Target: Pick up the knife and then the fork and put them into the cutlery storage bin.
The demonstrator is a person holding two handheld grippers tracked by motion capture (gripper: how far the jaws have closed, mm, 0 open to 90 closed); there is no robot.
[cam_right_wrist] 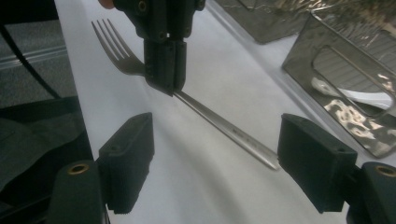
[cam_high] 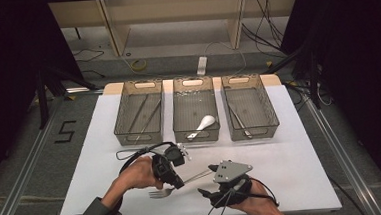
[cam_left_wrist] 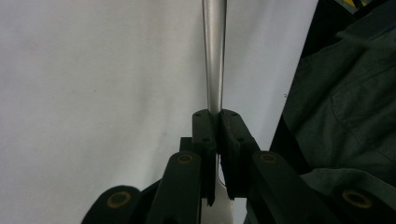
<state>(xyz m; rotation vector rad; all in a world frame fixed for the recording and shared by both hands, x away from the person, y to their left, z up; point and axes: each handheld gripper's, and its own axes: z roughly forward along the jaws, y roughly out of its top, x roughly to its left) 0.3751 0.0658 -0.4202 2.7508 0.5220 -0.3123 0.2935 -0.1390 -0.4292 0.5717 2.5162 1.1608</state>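
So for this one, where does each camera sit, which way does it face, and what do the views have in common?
High view: above the person's side, looking forward and down on the table and three bins; both forearms, left gripper and right gripper show.
Left gripper view: rides the left gripper, looking along its jaws, shut on the fork; a sleeve shows.
Right gripper view: rides the right gripper, jaws open, facing the left gripper.
Shared: all three show the fork.

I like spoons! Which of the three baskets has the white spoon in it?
The middle basket holds the white spoon. The left basket and the right basket hold only thin metal pieces.
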